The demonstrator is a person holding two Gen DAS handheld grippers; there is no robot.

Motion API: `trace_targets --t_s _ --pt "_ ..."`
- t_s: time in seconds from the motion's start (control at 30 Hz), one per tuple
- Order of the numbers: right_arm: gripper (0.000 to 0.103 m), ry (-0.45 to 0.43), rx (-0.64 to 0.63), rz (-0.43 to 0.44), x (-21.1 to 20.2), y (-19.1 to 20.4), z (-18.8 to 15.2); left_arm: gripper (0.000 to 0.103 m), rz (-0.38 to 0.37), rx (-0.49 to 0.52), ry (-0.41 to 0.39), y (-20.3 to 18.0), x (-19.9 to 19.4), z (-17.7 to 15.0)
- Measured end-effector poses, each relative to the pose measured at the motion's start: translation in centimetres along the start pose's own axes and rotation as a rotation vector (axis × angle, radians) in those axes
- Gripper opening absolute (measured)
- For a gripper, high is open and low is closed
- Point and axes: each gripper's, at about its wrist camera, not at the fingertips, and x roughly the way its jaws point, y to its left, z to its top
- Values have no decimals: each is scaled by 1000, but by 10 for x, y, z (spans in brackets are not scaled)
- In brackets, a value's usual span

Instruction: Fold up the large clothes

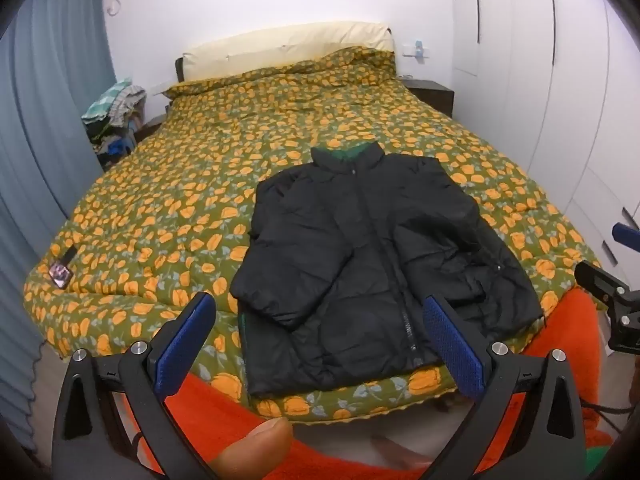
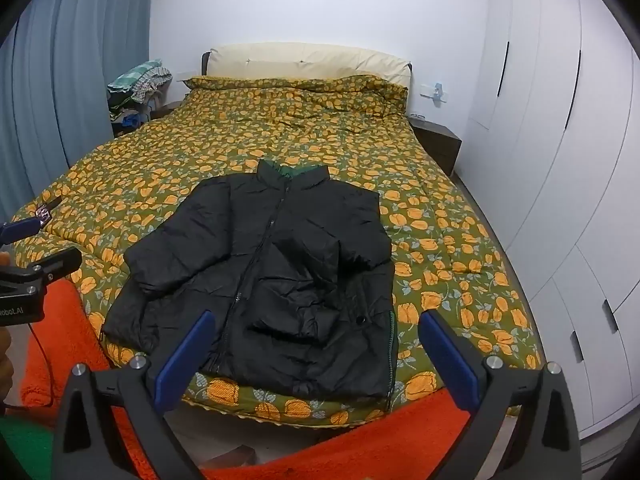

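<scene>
A black padded jacket (image 1: 372,248) with a green collar lining lies flat and zipped on the floral bedspread (image 1: 192,184), near the foot of the bed, both sleeves folded in over its front. My left gripper (image 1: 320,320) hovers open above the hem, apart from it, with nothing between its blue pads. In the right wrist view the same jacket (image 2: 272,272) lies ahead, and my right gripper (image 2: 316,336) stands open over its lower edge, empty. The left gripper's body (image 2: 36,276) shows at that view's left edge.
An orange fuzzy sleeve (image 1: 248,416) crosses below the bed's foot. A phone with a strap (image 1: 61,274) lies on the bedspread's left side. A clothes pile (image 1: 112,116) sits by the blue curtain (image 1: 44,120). White wardrobes (image 2: 560,160) and a dark nightstand (image 2: 436,144) stand on the right.
</scene>
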Motion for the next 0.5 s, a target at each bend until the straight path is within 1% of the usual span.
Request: trace_targets --t_s 0.33,0.37,0.5 --pt "103 3 11 11 -1 3 4 103 -6 -17 4 4 -1 -1" --pt "103 -5 7 4 0 0 -5 103 -6 -18 5 4 0 -1" --pt "103 -15 9 12 -3 5 -9 103 -6 -21 9 4 0 -1"
